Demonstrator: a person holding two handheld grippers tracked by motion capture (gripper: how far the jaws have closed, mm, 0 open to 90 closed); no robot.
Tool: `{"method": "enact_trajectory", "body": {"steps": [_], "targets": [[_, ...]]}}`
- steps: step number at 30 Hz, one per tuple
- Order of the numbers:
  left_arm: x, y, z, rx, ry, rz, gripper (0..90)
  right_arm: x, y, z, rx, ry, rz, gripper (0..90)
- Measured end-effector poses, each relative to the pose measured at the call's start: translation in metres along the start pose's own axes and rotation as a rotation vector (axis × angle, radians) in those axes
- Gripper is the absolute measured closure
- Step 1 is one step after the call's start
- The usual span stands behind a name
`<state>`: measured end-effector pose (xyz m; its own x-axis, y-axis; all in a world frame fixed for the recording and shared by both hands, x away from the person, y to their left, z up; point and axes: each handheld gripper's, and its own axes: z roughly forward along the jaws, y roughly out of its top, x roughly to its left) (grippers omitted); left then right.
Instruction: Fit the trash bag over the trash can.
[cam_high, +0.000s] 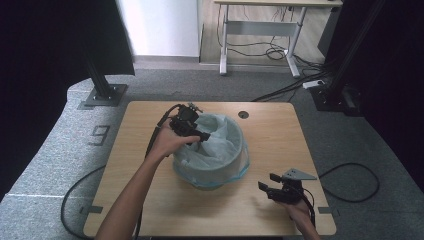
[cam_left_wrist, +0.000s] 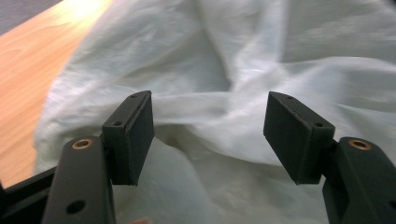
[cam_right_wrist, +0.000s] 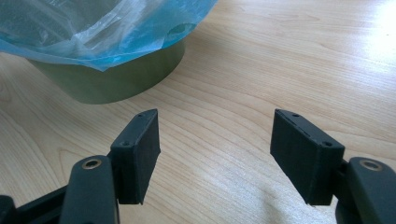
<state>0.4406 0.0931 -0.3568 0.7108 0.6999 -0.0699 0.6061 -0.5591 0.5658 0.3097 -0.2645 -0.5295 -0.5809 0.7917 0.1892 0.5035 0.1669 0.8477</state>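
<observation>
- My left gripper (cam_left_wrist: 208, 135) has its jaws spread wide with nothing clamped between them; pale bag film shows in the gap, and I cannot tell whether the pads actually touch it.
- In the high view that left gripper (cam_high: 192, 131) hangs over the near-left part of the bin's rim, pointing in toward the mouth of the bin.
- The plastic bag (cam_left_wrist: 243, 70) lies just beyond and under these jaws, crumpled in soft folds, whitish with a faint blue-green tint.
- The bag lines the bin (cam_high: 212, 175), a round dark-green container standing upright in the middle of the table (cam_high: 280, 130), with the bag's edge (cam_high: 240, 167) folded out over the rim.
- My left forearm reaches diagonally from the lower left up to the bin, the hand wrapped around the gripper body.
- My right gripper (cam_right_wrist: 215, 151) is also wide open and holds nothing; it hovers low over bare wood.
- From it the bin (cam_right_wrist: 107, 79) sits ahead and to the left, apart from the jaws, with the blue bag edge (cam_right_wrist: 93, 42) draped over its wall.
- In the high view the right gripper (cam_high: 270, 184) sits near the table's near-right corner, well apart from the bin, jaws pointing left toward it.
</observation>
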Motion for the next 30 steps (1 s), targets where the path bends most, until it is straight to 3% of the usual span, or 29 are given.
{"method": "enact_trajectory", "body": {"steps": [5,14,17,22,25,30], "targets": [[0.002,0.002,0.013,0.051,0.0,-0.006,32.5,-0.002,0.0,-0.002,-0.008,-0.003,0.005,32.1],[-0.003,0.007,0.019,0.128,0.025,0.007,31.5,0.0,0.001,-0.003,-0.027,-0.011,-0.003,32.8],[-0.003,0.006,0.015,0.102,0.015,0.004,31.5,-0.001,0.001,-0.004,-0.026,-0.015,-0.001,32.8],[-0.004,-0.001,-0.003,-0.001,-0.019,0.001,31.1,-0.003,0.001,-0.007,-0.038,-0.018,0.006,32.8],[-0.007,-0.006,-0.015,-0.045,-0.02,0.01,31.2,-0.004,0.002,-0.008,-0.039,-0.019,0.007,32.7],[-0.011,-0.02,-0.034,-0.123,-0.056,0.023,30.6,-0.004,0.002,-0.008,-0.04,-0.023,0.007,32.8]]}}
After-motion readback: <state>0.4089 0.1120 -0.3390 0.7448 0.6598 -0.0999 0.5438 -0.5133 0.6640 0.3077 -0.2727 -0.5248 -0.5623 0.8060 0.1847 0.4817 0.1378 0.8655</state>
